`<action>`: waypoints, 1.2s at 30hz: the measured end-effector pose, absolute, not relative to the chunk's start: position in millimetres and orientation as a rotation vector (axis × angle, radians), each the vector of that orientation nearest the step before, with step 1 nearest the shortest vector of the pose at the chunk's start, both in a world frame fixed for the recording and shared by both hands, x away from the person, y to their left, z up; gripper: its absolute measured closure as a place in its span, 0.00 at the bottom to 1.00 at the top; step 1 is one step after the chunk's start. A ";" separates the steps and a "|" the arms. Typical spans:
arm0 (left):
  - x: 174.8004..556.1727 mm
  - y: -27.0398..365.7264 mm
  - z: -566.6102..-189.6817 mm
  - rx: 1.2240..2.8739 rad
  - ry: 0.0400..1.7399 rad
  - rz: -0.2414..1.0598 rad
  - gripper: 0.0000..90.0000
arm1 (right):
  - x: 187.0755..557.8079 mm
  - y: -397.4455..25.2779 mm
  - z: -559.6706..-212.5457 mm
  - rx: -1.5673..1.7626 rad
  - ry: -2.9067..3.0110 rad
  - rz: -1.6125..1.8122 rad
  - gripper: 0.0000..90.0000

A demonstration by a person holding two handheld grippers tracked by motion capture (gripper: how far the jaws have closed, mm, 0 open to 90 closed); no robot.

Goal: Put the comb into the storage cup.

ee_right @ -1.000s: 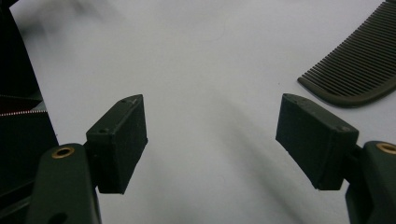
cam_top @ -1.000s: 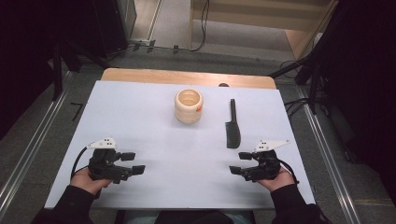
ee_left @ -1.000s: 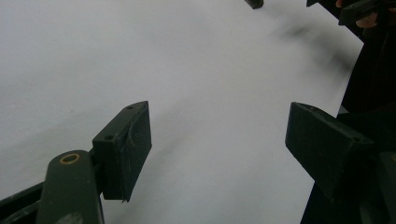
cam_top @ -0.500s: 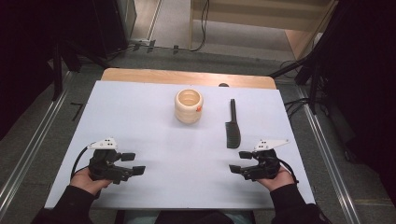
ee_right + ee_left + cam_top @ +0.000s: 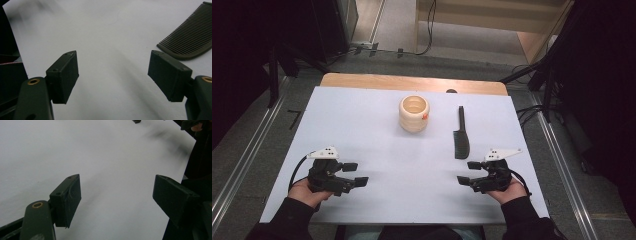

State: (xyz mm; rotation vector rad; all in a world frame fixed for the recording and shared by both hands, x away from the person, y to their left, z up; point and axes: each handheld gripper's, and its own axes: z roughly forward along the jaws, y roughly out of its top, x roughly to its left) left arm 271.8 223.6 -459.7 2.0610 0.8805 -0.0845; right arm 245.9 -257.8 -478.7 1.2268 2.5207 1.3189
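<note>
Comb (image 5: pixel 461 134) lies beside cup (image 5: pixel 414 113); left tool (image 5: pixel 355 174) and right tool (image 5: pixel 468 172) both gape empty.

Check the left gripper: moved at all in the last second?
No. In the high view the left gripper sits at the same spot near the white table's front-left corner, same offset from the cup, jaws apart.

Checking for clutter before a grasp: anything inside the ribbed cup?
From the high view, the cup is upright and open-topped; its visible inner wall looks bare. The bottom is hidden by the near rim, so something small lying there cannot be ruled out.
</note>
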 end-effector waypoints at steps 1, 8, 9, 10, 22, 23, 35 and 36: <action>271.8 223.5 -459.7 2.062 0.881 -0.085 0.26 | 246.0 -257.6 -478.7 1.225 2.521 1.320 0.25; 272.1 223.3 -459.8 2.065 0.883 -0.086 0.26 | 246.8 -257.6 -479.0 1.222 2.522 1.322 0.25; 272.1 223.3 -459.8 2.065 0.883 -0.086 0.26 | 246.8 -257.6 -479.0 1.222 2.522 1.322 0.25; 272.2 223.3 -459.7 2.066 0.884 -0.084 0.26 | 246.9 -257.6 -479.0 1.223 2.523 1.323 0.25; 272.7 224.1 -459.5 2.060 0.887 -0.085 0.26 | 246.9 -257.5 -479.4 1.221 2.523 1.328 0.25; 272.7 224.2 -459.4 2.063 0.889 -0.084 0.26 | 246.9 -257.5 -479.4 1.221 2.523 1.328 0.25; 273.6 224.7 -459.7 2.051 0.900 -0.083 0.26 | 260.2 -269.3 -473.9 1.288 2.438 1.321 0.27; 273.8 224.9 -459.7 2.053 0.901 -0.080 0.26 | 264.6 -271.7 -472.4 1.288 2.428 1.319 0.29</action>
